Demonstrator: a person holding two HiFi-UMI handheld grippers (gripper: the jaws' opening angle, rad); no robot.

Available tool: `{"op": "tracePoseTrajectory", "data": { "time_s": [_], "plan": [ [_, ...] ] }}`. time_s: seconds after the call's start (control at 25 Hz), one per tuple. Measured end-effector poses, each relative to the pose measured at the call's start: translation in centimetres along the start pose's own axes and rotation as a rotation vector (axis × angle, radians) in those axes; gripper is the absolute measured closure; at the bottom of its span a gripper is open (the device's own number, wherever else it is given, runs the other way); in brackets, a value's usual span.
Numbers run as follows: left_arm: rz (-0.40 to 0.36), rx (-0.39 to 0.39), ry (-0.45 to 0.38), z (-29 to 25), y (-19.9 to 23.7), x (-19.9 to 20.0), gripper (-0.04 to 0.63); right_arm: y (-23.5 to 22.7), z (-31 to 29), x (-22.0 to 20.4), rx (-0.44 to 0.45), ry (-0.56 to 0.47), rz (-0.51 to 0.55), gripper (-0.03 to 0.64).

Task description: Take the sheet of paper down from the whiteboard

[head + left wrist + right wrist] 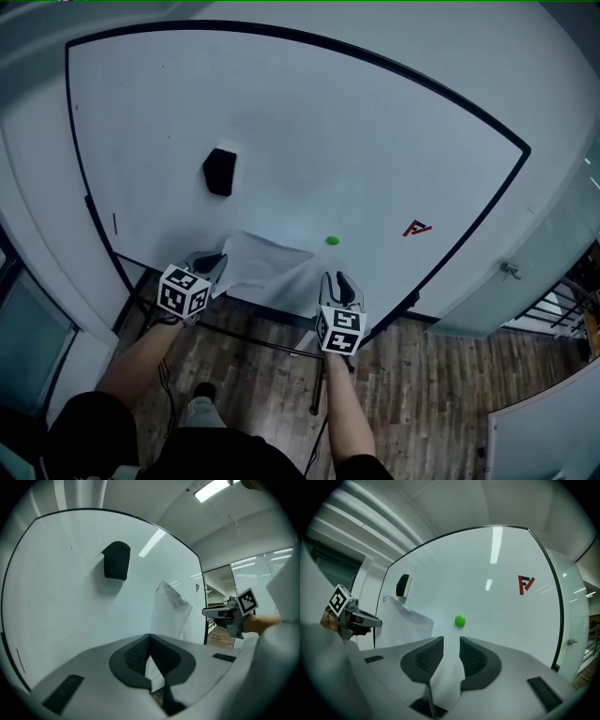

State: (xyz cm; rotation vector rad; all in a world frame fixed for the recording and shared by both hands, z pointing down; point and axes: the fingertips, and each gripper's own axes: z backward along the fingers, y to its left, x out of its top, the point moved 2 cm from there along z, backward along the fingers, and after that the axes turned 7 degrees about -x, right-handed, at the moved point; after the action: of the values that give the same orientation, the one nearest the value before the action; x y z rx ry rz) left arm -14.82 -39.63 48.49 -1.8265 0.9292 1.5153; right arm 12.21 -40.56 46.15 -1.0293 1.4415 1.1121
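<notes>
White sheet of paper seems free of the whiteboard, just off its lower edge, pinched by the left gripper, loose between the right gripper whose jaws are spread, only lowering left

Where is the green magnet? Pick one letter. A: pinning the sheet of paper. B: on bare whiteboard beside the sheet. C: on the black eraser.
B: the green magnet sits on bare whiteboard, apart from the sheet of paper and the black eraser.
</notes>
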Motion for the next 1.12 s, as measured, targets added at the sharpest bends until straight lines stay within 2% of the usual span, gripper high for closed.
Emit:
{"op": "tracePoseTrajectory", "data": {
  "time_s": [0.2,0.64,1.12],
  "plan": [
    [0.007,0.010,0.002,0.9,-1.2,-0.7,0.575,0.1,1.2,-0.2,0.037,-0.012,-0.003,0.535],
    [0.012,0.014,0.011,1.7,-2.1,-1.7,0.575,0.4,2.8,-1.3,0.048,-0.012,-0.018,0.584],
    [-0.003,-0.011,0.025,0.3,-3.2,-1.6,0.575,-0.5,3.3,-2.0,0.045,-0.004,-0.030,0.592]
  ]
}}
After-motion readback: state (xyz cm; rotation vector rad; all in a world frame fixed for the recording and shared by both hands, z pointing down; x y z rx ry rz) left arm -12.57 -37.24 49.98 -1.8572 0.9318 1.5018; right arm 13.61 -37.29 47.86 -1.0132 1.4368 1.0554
